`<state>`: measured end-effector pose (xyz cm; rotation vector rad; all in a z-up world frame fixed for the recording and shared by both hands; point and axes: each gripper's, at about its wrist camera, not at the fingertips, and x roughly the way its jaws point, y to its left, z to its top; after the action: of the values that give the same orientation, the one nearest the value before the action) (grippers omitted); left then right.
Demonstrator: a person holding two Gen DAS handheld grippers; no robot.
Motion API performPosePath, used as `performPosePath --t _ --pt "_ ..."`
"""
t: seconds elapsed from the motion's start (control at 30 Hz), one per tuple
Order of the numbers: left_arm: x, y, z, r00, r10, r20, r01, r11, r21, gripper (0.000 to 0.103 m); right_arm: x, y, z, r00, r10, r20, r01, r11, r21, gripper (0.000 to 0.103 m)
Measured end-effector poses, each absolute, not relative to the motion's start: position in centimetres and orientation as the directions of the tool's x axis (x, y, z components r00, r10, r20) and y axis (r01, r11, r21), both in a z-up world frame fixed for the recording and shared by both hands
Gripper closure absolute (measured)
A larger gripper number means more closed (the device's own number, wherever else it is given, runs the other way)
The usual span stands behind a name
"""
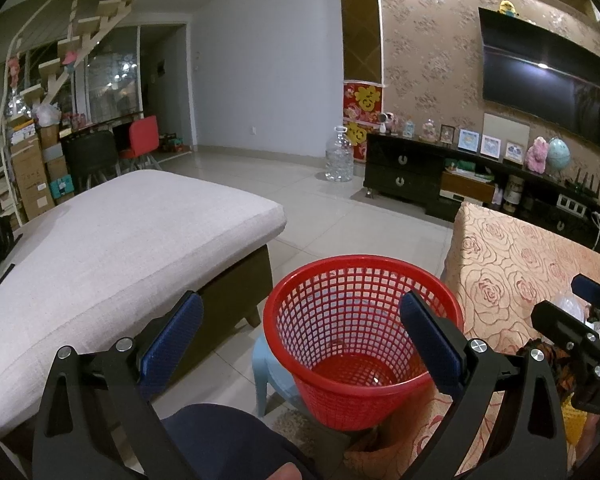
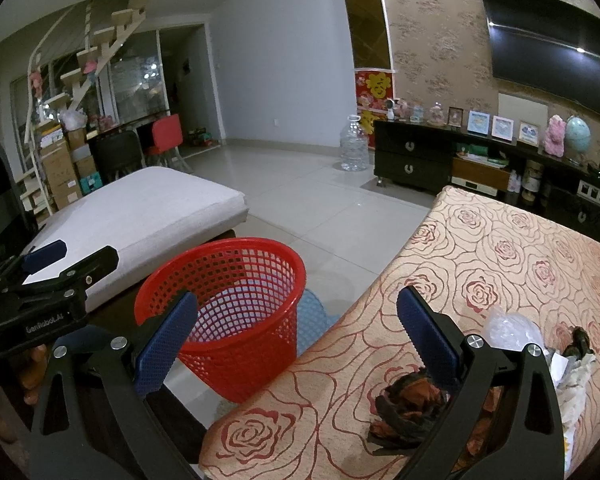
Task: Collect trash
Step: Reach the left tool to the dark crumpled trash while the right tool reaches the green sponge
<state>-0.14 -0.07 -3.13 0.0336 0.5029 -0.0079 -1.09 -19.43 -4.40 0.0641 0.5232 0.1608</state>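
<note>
At the lower centre of the left wrist view, a red plastic mesh wastebasket [image 1: 362, 340] stands on a pale blue plastic stool [image 1: 274, 376], its inside looking bare apart from a small glint on the bottom. The left gripper [image 1: 302, 338] hangs over it with its blue-padded fingers spread wide and nothing between them; one pad lies left of the basket, the other crosses its right rim. To the right of the frame runs a table under a rose-patterned cloth [image 1: 512, 264], and the right gripper [image 1: 580, 320] enters from the right edge above it.

In the right wrist view the right gripper [image 2: 296, 336] is likewise wide open and holds nothing. The wastebasket [image 2: 228, 312] sits at lower centre-left, just beside the edge of the rose cloth [image 2: 480, 264]. The trash lies on the cloth at the lower right: a crumpled dark brown-and-orange wrapper [image 2: 408, 412] partly behind the right finger, a scrunched clear plastic bag [image 2: 508, 330] above it, and crumpled white paper [image 2: 572, 384] near the frame's edge. The left gripper [image 2: 48, 264] shows at mid-left, in front of a grey cushioned ottoman [image 2: 140, 216].
</note>
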Motion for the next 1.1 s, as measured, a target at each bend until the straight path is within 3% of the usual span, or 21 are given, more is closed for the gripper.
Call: performPosePath --t 0.3,0.6,0.83,1.1 --pt "0.1 -1.2 -3.3 0.865 -0.023 -0.501 0.047 0.998 0.036 0.008 -1.8 -21.6 -3.7 0.858 0.127 -0.498 -0.087 0.991 0.102 0.007" --pt "0.4 -4.1 -3.8 0.847 -0.101 -0.522 0.148 0.988 0.05 0.008 -4.7 -30.5 -2.2 0.87 -0.044 -0.492 0.131 0.981 0.143 0.007" --pt "0.2 -9.2 -5.0 0.797 -0.217 -0.563 0.31 0.948 0.073 0.008 -8.0 -37.3 -2.7 0.843 -0.187 -0.504 0.315 0.931 0.182 0.007" --pt "-0.6 -17.4 -6.1 0.657 -0.417 -0.628 0.582 0.81 0.07 0.008 -10.0 -41.3 -3.7 0.818 -0.248 -0.52 0.413 0.882 0.229 0.007"
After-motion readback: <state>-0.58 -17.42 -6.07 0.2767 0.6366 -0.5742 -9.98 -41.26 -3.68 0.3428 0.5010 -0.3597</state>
